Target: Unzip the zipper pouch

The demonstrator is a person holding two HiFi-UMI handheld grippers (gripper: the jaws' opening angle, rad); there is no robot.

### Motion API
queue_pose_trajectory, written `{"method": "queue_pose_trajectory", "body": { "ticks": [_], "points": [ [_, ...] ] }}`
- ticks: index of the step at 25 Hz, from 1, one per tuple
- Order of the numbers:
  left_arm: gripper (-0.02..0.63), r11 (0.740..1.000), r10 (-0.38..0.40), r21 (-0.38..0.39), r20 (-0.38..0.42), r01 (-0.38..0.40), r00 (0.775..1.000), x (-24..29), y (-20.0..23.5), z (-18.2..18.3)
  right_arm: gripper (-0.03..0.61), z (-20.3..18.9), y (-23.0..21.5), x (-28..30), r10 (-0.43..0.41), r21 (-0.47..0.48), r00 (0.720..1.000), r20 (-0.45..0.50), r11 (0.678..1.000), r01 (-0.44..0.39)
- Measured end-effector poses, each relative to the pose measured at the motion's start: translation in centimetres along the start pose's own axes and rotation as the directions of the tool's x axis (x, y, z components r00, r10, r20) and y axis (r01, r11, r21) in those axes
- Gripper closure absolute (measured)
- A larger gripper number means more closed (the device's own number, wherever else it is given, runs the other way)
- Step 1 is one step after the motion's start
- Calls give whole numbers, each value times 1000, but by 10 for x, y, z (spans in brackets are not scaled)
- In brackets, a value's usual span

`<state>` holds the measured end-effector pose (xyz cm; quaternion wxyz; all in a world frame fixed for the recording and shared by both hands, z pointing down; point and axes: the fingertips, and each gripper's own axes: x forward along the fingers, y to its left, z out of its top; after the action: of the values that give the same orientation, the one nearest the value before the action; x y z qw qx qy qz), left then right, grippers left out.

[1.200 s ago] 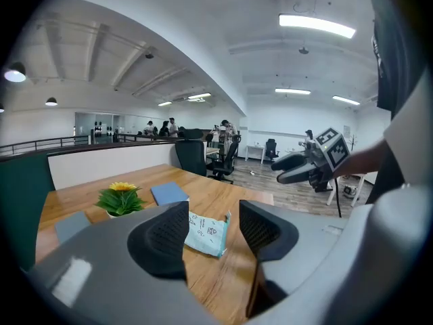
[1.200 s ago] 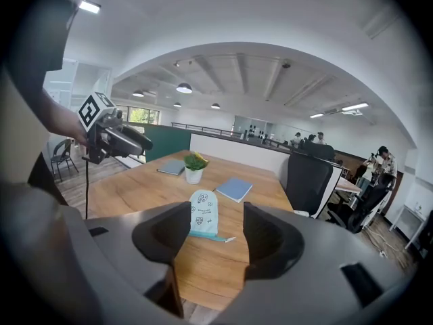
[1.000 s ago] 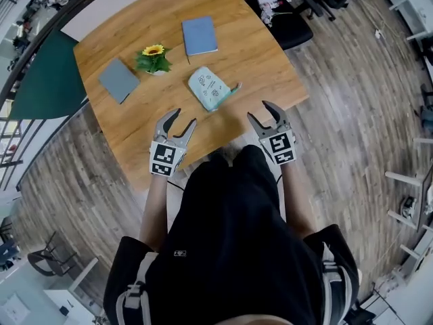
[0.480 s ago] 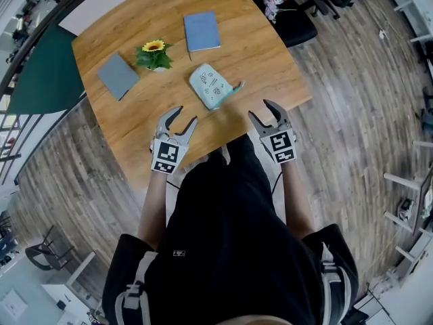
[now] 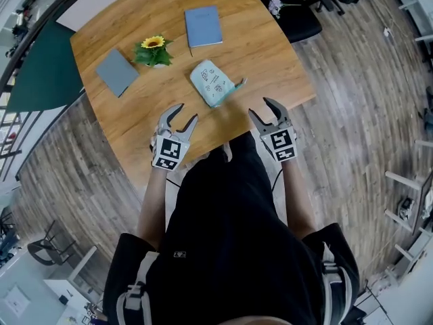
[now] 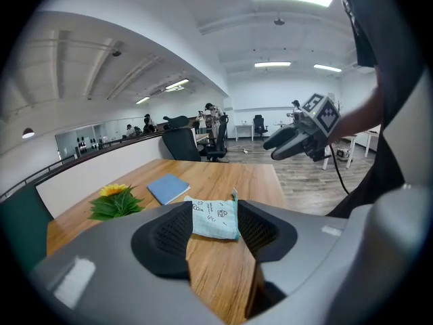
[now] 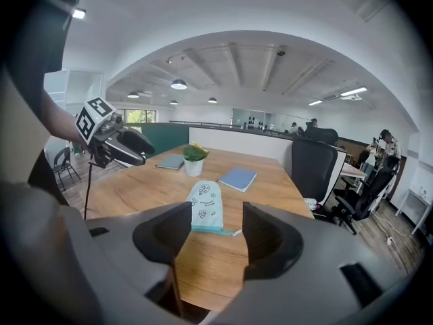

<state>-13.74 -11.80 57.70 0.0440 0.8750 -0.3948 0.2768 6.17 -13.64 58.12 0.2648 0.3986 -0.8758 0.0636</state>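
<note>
- Since both claws hang by the near edge of the wooden table (image 5: 132, 131) with nothing in them, I'd call this the approach, with the zip not touched yet.
- Left gripper (image 5: 184, 114): jaws spread wide, empty.
- Right gripper (image 5: 260, 109): same deal, wide and empty. Looking along either one, the pouch only lines up in the gap. It's well out in front, no contact.
- Zipper pouch (image 5: 213, 83) is the pale teal one with little doodles. It lies flat near the middle of the table, out beyond the two grippers and roughly between them.
- The darker teal edge on its near side looks like the zip line to me. A thin strip (image 5: 237, 84) pokes out at the right-hand end, probably the pull or a tab, but it's too small to be sure.
- How I'd play it: the right gripper is on the strip's side, so it takes the pull. The left clamps the fabric at the other end of that edge so the pouch doesn't skate on the smooth wood.
- Come in low and flat, and narrow the right jaws first, because that strip is skinny.
- Drag along the zip line, not upward, or the whole pouch just lifts.
- Potted sunflower (image 5: 152, 51), blue notebook (image 5: 203, 27) and grey notebook (image 5: 117, 72) sit further back, apart from the pouch. Only the sunflower is worth minding with the left.
</note>
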Motion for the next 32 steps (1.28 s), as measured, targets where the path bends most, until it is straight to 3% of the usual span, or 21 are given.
{"method": "queue_pose_trajectory", "body": {
  "ticks": [4,8,16,20,28,32],
  "points": [
    [405,1000,-21,-3,-20,21,1000,16,1,-7,345,-12,7,7,40,15,999,-15,999,-39],
    [405,998,-38,55,-72,42,997,35,-2,-20,344,-34,11,19,61,43,997,-43,997,-59],
    [405,990,-97,87,-134,109,986,74,-21,-51,345,-76,8,28,80,83,993,-92,994,-72],
    [405,971,-117,186,-177,150,977,88,-28,-66,345,-92,8,28,78,118,991,-108,991,-65],
    [413,870,-161,418,-261,262,952,115,-38,-82,345,-95,2,27,77,188,993,-88,980,-59],
    [414,757,-174,558,-327,339,929,127,-43,-98,345,-96,2,25,85,212,993,-87,975,-64]
  ]
}}
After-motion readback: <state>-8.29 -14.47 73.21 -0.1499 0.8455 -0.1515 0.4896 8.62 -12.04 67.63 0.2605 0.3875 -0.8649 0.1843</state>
